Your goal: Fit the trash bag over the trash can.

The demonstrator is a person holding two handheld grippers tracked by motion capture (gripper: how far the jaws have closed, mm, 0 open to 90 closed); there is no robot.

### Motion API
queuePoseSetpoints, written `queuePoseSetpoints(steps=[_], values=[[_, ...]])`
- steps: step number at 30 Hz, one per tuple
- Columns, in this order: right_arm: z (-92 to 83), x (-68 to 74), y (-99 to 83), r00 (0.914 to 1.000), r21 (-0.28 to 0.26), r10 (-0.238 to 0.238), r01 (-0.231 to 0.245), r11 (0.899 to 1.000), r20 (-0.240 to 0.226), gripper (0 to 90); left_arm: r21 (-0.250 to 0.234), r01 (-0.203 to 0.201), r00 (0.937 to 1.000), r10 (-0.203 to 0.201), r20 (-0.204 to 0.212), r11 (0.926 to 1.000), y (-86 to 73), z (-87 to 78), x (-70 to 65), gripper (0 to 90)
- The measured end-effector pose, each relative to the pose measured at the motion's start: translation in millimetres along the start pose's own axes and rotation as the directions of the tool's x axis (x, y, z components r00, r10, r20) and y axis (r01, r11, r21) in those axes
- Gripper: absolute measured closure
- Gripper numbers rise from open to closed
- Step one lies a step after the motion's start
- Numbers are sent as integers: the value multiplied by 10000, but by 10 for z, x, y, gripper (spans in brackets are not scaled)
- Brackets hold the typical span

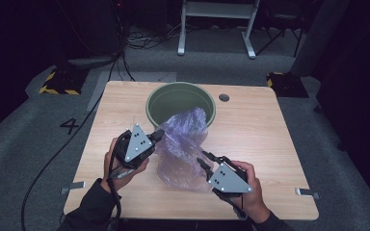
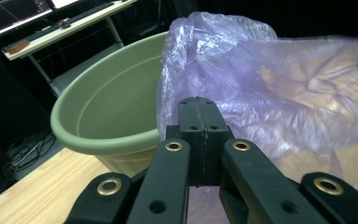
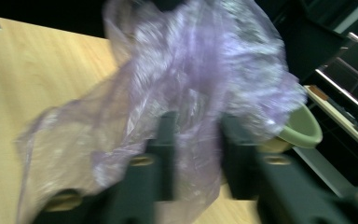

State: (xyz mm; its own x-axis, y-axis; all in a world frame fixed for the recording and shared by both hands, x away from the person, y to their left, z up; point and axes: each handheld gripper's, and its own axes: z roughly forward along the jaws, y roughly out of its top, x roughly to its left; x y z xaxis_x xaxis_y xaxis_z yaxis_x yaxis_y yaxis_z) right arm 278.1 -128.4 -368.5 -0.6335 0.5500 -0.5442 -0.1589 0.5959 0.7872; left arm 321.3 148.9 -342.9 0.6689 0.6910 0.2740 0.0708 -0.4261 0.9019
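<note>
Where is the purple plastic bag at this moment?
In the high view the purple plastic bag is at the table's middle, between the left gripper and the right gripper, its top leaning on the near rim of the green tub.

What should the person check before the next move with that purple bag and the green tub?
1. Left gripper clamped on the purple bag: ok, its jaws are closed on the bag's edge.
2. Right gripper gripping the bag: cannot tell; film lies between its jaws, but a gap shows and the right gripper view is blurred.
3. Bag reaches the green tub: ok, its top lies over the rim.
4. Bag mouth opened up: not ok, it looks crumpled.
5. Tub standing upright on the table: ok.
</note>
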Motion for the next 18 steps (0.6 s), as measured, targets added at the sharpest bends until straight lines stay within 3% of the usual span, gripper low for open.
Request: queuePoseSetpoints(steps=[3, 4, 6, 8, 14, 18], values=[[29, -130, -53, 9981, -57, 309, -306, 9995, 531, 885, 6, 137, 9999, -137, -80, 9999, -12, -22, 47, 900], [44, -190, -74, 9958, -66, 379, -375, 9993, 838, 892, 2, 221, 9997, -221, -94, 9998, -14, -29, 57, 900], [75, -287, -93, 9936, -135, 636, -626, 9979, 933, 900, -13, 273, 9996, -273, -87, 9996, -16, -40, 86, 900], [108, -350, -93, 9912, -153, 551, -536, 9984, 1204, 900, 14, 282, 9995, -282, -134, 9996, -10, -43, 105, 899], [230, -608, -41, 9883, -333, 931, -897, 9954, 1205, 900, 160, 278, 9993, -273, -258, 9995, 59, 20, 232, 899], [334, -857, 13, 9856, -458, 1429, -1392, 9892, 904, 900, 300, 174, 9992, -163, -371, 9994, 118, 77, 351, 899]])
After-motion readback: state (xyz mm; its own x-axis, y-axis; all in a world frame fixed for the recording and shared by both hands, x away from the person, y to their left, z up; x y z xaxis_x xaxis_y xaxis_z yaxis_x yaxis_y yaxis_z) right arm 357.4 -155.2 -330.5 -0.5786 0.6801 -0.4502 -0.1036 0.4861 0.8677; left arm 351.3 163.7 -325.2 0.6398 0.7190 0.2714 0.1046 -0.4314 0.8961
